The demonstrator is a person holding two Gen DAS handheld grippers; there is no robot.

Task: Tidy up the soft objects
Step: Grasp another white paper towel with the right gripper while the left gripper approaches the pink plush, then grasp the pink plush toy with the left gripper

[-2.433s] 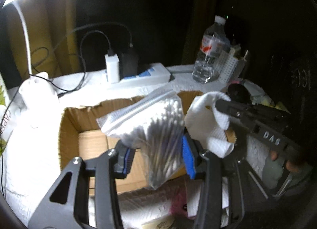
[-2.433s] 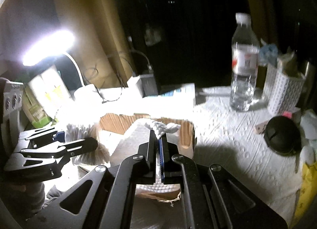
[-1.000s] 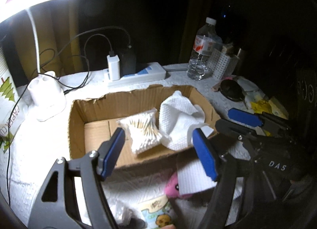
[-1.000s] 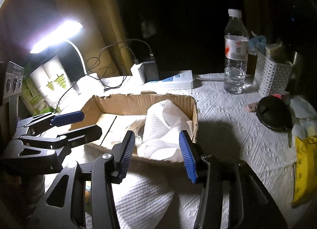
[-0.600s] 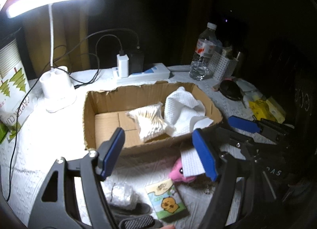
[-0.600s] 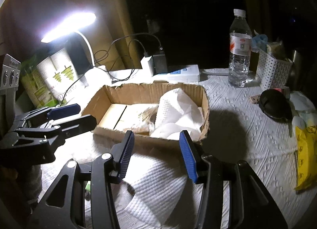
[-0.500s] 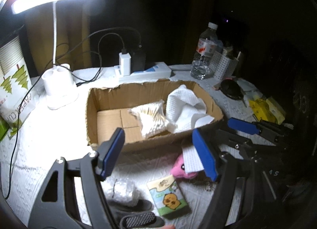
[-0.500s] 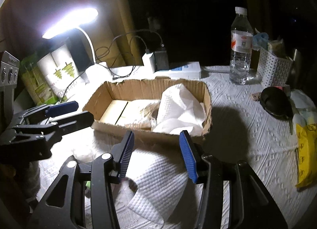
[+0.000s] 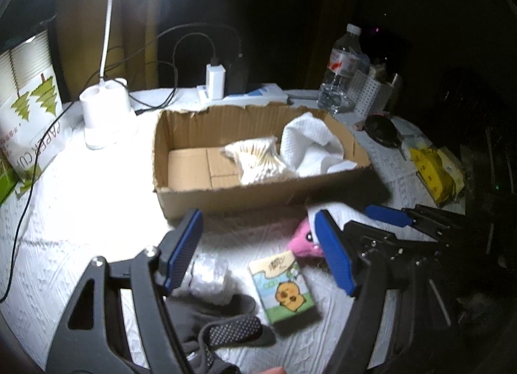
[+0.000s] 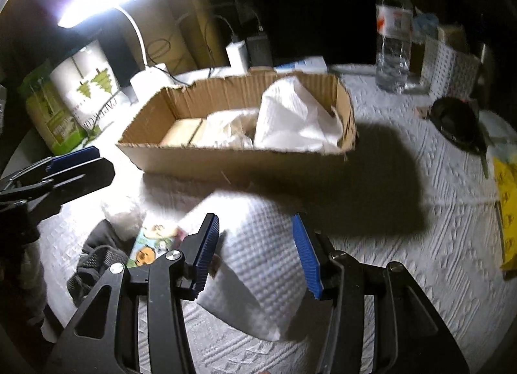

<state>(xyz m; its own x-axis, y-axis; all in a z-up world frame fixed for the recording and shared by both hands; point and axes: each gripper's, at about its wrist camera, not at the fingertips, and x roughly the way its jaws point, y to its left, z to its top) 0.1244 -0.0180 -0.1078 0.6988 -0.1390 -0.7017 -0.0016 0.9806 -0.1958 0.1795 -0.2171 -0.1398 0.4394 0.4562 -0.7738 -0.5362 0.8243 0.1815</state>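
Observation:
An open cardboard box (image 9: 258,199) (image 10: 232,160) holds a bag of cotton swabs (image 9: 258,164) and a crumpled white paper towel (image 9: 310,144) (image 10: 294,118). My left gripper (image 9: 258,251) is open and empty above a tissue pack with a cartoon print (image 9: 282,286), a pink plush toy (image 9: 303,241), a clear plastic bag (image 9: 208,277) and a dark grey sock (image 9: 223,322). My right gripper (image 10: 255,254) is open, its fingers on either side of a folded white paper towel (image 10: 258,264) lying in front of the box.
A lit desk lamp (image 9: 106,109) stands at the back left beside a paper-cup pack (image 9: 29,122). A power strip with chargers (image 9: 239,92), a water bottle (image 9: 339,83), a white perforated basket (image 10: 452,70), a black round object (image 10: 455,122) and yellow packets (image 9: 433,173) lie behind and right.
Both grippers have let go of the swab bag and the paper towel, which now lie in the box. Both have opened, pulled back and lowered toward the loose items in front of it.

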